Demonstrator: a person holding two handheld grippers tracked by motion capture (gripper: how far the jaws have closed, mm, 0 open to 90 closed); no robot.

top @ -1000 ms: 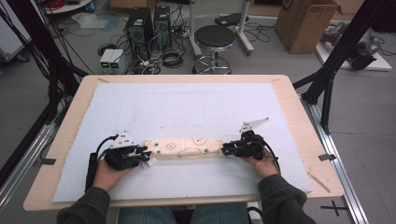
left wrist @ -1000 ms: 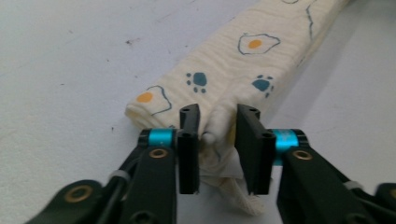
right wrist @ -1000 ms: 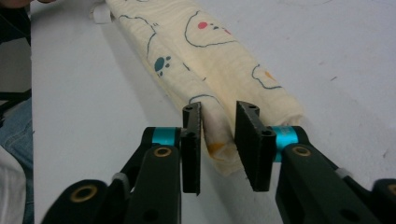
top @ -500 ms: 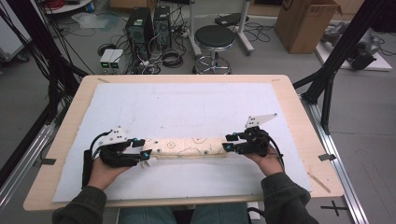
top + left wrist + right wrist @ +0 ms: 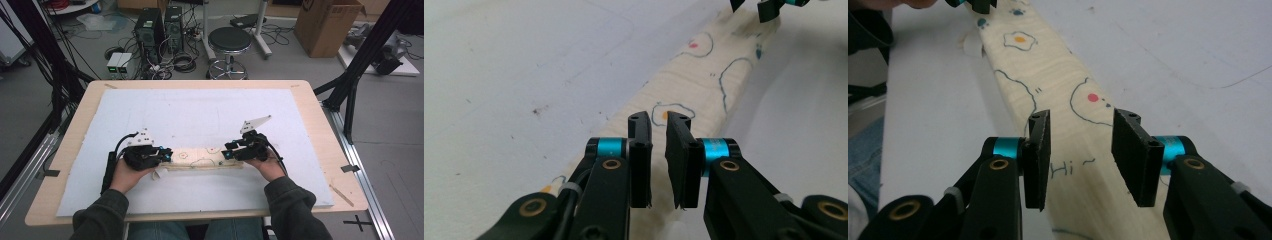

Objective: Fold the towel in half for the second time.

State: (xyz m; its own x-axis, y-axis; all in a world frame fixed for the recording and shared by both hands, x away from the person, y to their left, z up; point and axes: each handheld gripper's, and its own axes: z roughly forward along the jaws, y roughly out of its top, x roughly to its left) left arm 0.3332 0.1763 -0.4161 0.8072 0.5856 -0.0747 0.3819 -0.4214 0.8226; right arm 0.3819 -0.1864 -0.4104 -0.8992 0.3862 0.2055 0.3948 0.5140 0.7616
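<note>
A long, narrow cream cloth (image 5: pixel 200 159) with drawn fried eggs and "Hi~" lies flat on the white sheet (image 5: pixel 200 110), near the front. My left gripper (image 5: pixel 167 155) is at its left end. In the left gripper view the jaws (image 5: pixel 659 120) have just been closing to a narrow gap, with nothing pinched and the cloth (image 5: pixel 704 75) running away beneath them. My right gripper (image 5: pixel 226 151) is at the right end. Its jaws (image 5: pixel 1082 120) have just been closing a little but stand well apart, hovering over the cloth (image 5: pixel 1048 65) without touching it.
A small white scrap (image 5: pixel 161 173) lies by the cloth's left end. The wooden table's edge (image 5: pixel 320 115) borders the sheet. Beyond the table stand a stool (image 5: pixel 229 42), computer towers (image 5: pixel 160 25), a cardboard box (image 5: pixel 327 25) and black frame poles (image 5: pixel 350 100).
Both hands have shifted inward toward each other, so the grippers now sit over the cloth's two ends. The cloth lies where it was.
</note>
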